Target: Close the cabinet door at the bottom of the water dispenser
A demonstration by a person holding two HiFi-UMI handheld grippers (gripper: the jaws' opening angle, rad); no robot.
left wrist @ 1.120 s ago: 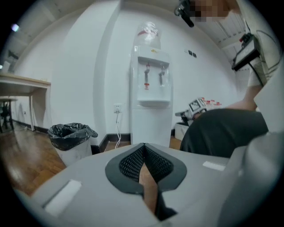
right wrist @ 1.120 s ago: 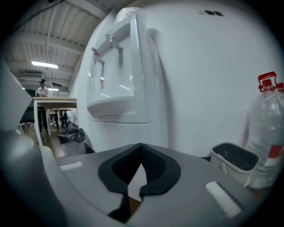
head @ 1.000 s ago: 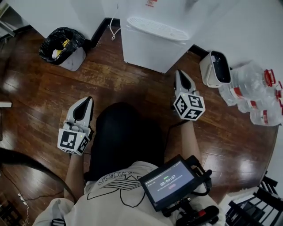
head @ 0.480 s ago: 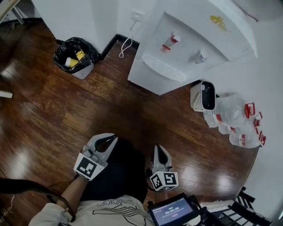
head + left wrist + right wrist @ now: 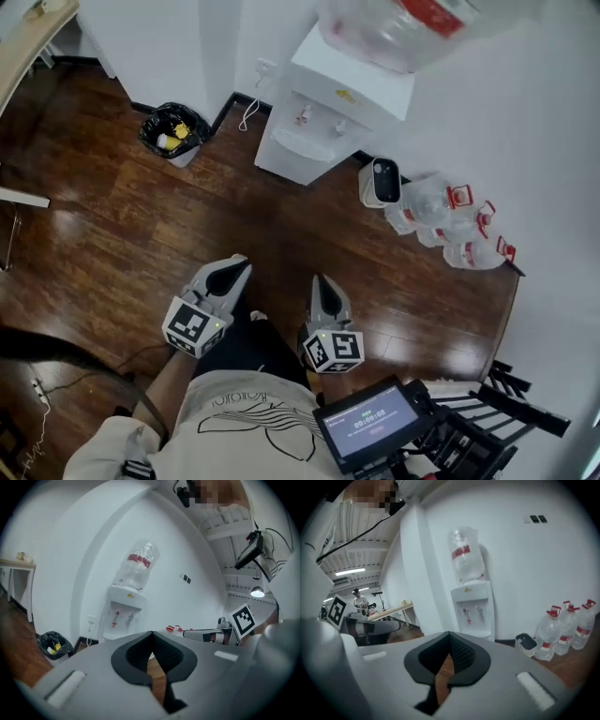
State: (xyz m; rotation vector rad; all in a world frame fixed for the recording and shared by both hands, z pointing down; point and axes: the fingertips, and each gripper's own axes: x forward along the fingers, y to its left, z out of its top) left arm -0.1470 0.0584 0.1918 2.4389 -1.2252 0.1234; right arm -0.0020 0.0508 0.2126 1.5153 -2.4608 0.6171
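The white water dispenser [image 5: 323, 112] stands against the far wall with a clear bottle [image 5: 403, 28] on top. Its lower front looks flush, with no door standing out. In the head view my left gripper [image 5: 236, 262] and right gripper [image 5: 322, 279] hang side by side near my body, well short of the dispenser, both shut and empty. The left gripper view shows the dispenser [image 5: 123, 616] far beyond the shut left gripper [image 5: 151, 633], its base hidden by the gripper body. The right gripper view shows the dispenser [image 5: 473, 606] likewise past the shut right gripper [image 5: 449, 633].
A bin with a black bag [image 5: 174, 131] sits left of the dispenser, a small white bin [image 5: 380, 181] and several water bottles [image 5: 450, 230] to its right. A desk edge [image 5: 28, 37] is at top left, a black rack [image 5: 511, 412] at bottom right.
Both grippers have risen and drawn back from the dispenser's base toward my body. The view has lifted, so the whole dispenser with its bottle now shows and looks farther off.
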